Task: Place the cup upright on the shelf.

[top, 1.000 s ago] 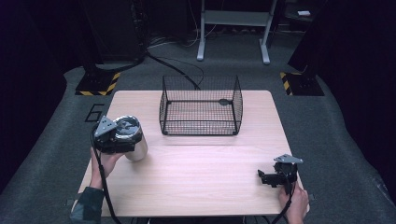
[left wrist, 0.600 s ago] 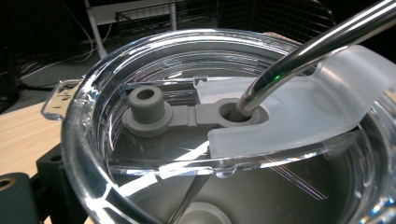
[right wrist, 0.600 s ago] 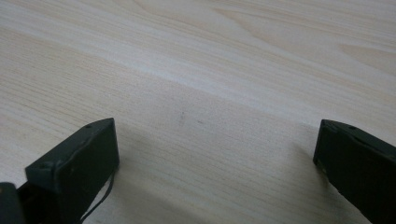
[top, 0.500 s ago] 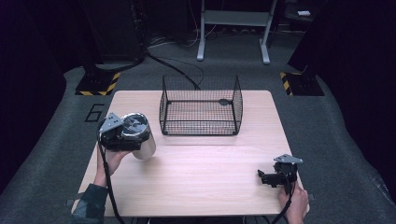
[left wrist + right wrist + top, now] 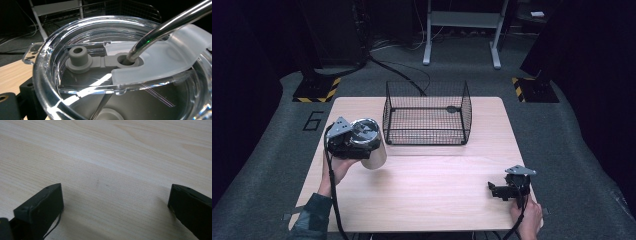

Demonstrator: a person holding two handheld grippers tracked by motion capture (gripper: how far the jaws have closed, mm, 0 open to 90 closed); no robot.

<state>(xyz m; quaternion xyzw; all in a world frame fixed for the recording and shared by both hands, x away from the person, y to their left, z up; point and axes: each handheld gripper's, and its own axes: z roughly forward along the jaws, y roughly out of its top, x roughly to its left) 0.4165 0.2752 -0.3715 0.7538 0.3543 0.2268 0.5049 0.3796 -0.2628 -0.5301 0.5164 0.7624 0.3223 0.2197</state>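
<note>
Wooden table under my work. Black wire basket at far middle of it, standing open-topped. Steel tumbler with clear lid and metal straw lifted near left edge, just left of basket, tilted. My left gripper clamped on tumbler. My right gripper low at near right, jaws wide apart, holding nothing.
</note>
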